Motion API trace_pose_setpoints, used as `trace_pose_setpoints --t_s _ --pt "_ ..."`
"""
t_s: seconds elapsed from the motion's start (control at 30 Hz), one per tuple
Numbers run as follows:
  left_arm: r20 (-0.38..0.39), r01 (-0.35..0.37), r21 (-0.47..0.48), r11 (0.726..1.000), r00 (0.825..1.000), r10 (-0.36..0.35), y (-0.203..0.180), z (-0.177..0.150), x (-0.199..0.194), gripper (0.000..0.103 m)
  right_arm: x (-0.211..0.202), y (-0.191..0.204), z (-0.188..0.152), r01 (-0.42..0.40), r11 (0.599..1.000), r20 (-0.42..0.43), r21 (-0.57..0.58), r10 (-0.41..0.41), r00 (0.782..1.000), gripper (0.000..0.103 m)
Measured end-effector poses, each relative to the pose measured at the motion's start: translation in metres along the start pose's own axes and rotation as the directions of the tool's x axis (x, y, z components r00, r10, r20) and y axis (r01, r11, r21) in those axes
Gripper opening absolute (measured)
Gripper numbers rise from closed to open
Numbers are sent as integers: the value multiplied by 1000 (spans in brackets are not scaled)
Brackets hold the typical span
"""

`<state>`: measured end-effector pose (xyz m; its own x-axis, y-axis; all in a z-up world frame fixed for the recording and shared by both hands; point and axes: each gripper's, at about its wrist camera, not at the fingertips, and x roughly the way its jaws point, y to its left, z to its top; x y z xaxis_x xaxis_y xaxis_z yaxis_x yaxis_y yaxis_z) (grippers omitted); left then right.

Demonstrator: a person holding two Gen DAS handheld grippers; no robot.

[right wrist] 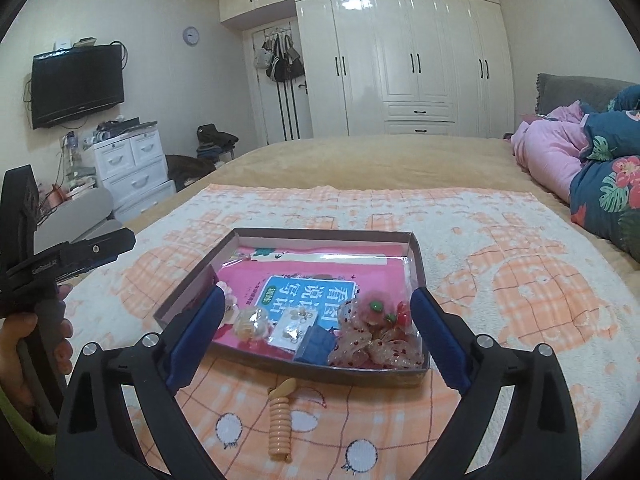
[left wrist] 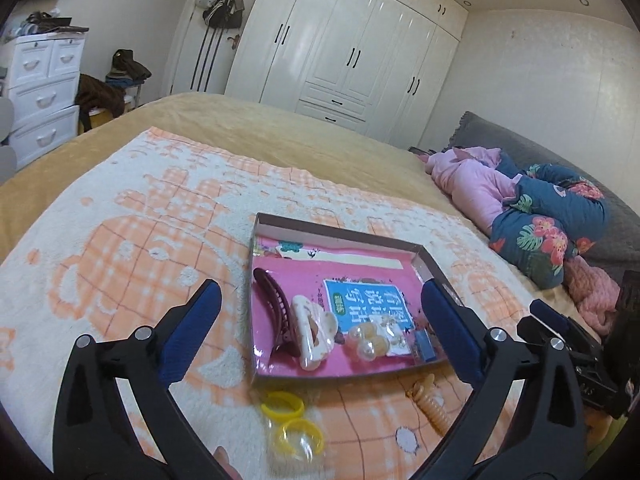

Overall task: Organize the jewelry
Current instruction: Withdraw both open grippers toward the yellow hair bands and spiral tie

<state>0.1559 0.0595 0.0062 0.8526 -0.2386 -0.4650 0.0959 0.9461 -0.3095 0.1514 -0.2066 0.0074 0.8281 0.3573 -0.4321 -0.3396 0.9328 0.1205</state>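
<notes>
Two loose pieces near tray (right wrist: pixel 352 374): springy coil hair tie (right wrist: pixel 280 420), light yellow bangles (left wrist: pixel 294 420). Pinch mid-band. Left gripper (left wrist: pixel 322 298), right gripper (right wrist: pixel 316 308) wide, empty.

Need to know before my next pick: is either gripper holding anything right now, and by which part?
Nothing is held. The left gripper and right gripper both stand open and empty above the shallow cardboard tray.

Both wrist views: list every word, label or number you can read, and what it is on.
"看图说话写话": blue label on the pink book in the box, upside down in the left view.
Green tag on that label: too small.
Lettering on the left gripper's body: blurred.
</notes>
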Motion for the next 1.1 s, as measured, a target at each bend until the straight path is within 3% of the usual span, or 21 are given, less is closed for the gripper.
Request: trace_pose_setpoints --t_s 0.57,1.1 --pt "-104 -62 61 996 992 68 4 -41 -9 92 3 22 -33 -49 997 -97 -67 42 994 91" --pt "-262 -65 76 995 962 83 14 -87 16 92 35 34 -71 -64 990 -232 -122 35 972 91"
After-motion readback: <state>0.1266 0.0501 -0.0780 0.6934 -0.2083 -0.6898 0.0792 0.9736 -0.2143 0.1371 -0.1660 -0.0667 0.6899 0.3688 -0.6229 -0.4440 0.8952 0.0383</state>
